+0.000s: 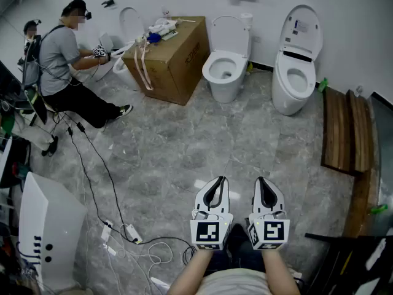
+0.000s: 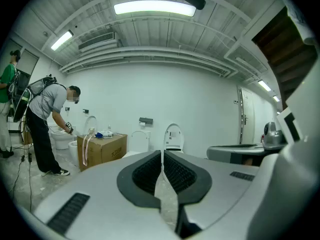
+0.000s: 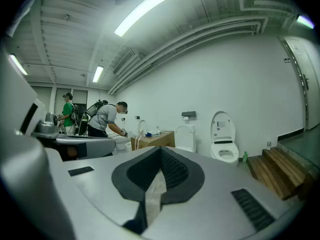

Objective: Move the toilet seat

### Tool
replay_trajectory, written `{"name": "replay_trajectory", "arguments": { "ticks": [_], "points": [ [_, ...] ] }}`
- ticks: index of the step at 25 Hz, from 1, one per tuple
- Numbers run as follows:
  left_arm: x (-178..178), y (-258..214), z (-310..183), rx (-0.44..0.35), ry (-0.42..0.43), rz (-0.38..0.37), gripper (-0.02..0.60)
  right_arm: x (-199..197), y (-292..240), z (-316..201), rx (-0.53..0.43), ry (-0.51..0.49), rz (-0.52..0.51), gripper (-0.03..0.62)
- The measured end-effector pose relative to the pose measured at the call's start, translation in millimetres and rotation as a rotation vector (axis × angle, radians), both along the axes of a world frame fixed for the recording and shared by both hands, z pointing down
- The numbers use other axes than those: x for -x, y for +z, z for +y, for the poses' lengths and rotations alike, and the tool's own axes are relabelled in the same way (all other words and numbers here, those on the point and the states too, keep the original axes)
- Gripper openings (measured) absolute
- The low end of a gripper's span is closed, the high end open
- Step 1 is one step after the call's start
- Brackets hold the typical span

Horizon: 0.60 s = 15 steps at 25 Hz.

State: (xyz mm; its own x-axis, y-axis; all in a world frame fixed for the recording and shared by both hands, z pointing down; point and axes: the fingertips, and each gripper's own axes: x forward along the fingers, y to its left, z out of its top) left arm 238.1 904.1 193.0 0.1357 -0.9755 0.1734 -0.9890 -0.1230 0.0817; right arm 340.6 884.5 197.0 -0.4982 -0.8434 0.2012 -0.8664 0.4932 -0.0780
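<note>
A: Any writing you can read?

B: Hardly. The cardboard box [image 1: 172, 57] at 11 o'clock has dark print on its side. The raised lid [image 1: 302, 28] of the toilet at 1 o'clock has a label inside. Both are too small to read. The cubes [image 1: 207, 233] on the grippers carry only black-and-white square markers.

A: And the grippers?

B: The left gripper [image 1: 218, 183] and right gripper [image 1: 263, 183] sit side by side at 6 o'clock over the grey marble floor [image 1: 184, 146]. Each one's own view shows its ribbed pads [image 2: 147, 171] clenched together on nothing.

A: Where is the toilet seat?

B: The toilet seat [image 1: 230, 31] is at 12 o'clock. It is tipped up against the wall above the open bowl of the middle toilet [image 1: 224, 72], well apart from both grippers.

A: What does one view add?

B: Only the head view shows the cables [image 1: 116, 220] on the floor at 8 o'clock. Only the gripper views show the ceiling lights [image 2: 154, 7]. They also show a person in green [image 3: 67, 111] at 9 o'clock, behind the person in grey [image 1: 67, 60]. The left gripper view has a door [image 2: 245, 116] at 3 o'clock. The right gripper view has the wooden steps [image 3: 280, 171] at 4 o'clock.
</note>
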Motion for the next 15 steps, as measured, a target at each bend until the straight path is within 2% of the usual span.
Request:
{"name": "replay_trajectory", "arguments": {
  "ticks": [15],
  "points": [
    [-3.5, -1.1, 5.4, -0.016, 0.004, 0.002, 0.029, -1.1, 2.3, 7.5, 0.0, 0.0, -0.003, 0.015]
  ]
}}
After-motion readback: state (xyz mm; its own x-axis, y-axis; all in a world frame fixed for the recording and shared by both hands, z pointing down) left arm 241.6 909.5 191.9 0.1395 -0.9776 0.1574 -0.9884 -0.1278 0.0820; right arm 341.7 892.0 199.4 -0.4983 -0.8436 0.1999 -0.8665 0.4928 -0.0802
